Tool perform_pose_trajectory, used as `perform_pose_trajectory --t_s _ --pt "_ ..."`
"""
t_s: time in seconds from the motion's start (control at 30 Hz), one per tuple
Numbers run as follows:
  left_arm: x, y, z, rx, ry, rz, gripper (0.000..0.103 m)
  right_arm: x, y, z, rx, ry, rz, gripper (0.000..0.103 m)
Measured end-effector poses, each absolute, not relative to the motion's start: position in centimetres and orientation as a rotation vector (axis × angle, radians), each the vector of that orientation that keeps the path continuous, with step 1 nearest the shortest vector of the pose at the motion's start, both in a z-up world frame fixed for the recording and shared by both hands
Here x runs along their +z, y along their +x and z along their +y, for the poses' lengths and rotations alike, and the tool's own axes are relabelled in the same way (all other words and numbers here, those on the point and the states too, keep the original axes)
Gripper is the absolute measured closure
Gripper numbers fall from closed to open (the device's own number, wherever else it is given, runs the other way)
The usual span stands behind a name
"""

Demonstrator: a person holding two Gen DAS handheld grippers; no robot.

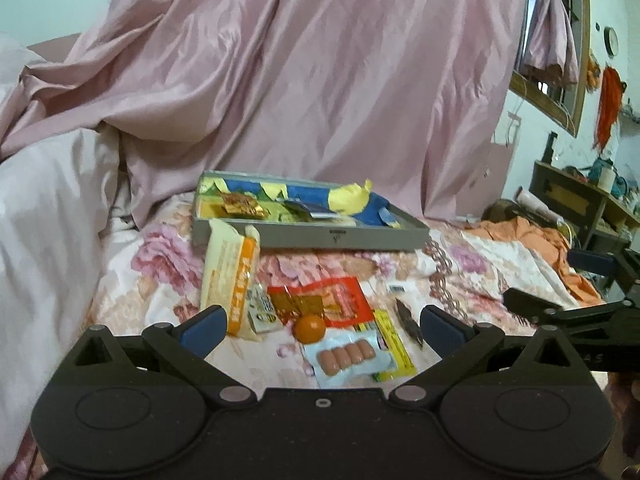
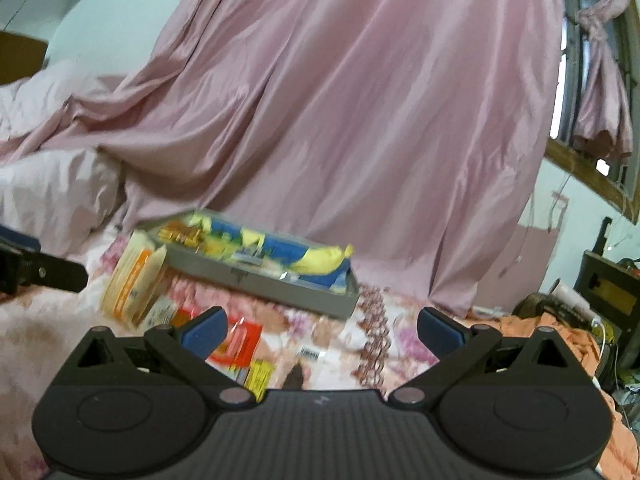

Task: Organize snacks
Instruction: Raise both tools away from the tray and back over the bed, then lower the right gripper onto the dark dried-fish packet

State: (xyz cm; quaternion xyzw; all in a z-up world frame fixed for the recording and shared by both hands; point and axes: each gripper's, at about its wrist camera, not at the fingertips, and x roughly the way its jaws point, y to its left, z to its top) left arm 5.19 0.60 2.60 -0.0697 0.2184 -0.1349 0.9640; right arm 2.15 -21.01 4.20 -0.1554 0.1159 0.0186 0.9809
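A bed (image 1: 132, 280) with a floral cover fills the lower part of both views, and a large pink sheet (image 1: 312, 80) hangs behind it, with a cluttered shelf (image 1: 592, 200) and a window off to the right. On the bed lies a shallow grey box (image 1: 304, 236) lined in blue and yellow, and some small wrapped snacks lie inside it near its left end. In front of the box the remaining snacks are scattered on the cover: a tall pale packet with an orange stripe (image 1: 228, 276) leans against the box's front wall, a red packet (image 1: 324, 300) lies just right of it, an orange ball-shaped sweet (image 1: 310, 328) rests on the red packet's near edge, and a clear pack of four small sausages (image 1: 346, 356) lies nearest the camera beside a yellow wrapper (image 1: 390, 340). The left hand-held gripper (image 1: 320, 326) hovers above this pile with its blue-padded jaws spread wide and nothing between them. The right hand-held gripper (image 2: 320, 332) is likewise spread and empty, positioned further right over the cover, its view blurred.
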Motion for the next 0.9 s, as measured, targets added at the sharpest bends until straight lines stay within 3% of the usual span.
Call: perform_pose_trajectory --t_s 0.57,0.9 --pt "-1.0 8.5 -1.2 -0.380 -0.063 0.711 0.001 0.8 5.6 -19.2 0.105 -0.414 0.544 0.000" --pt "-2.8 11.4 -2.7 -0.428 0.035 0.767 0.001 -0.8 9.6 -20.8 0.105 -0.281 0.750 0.000"
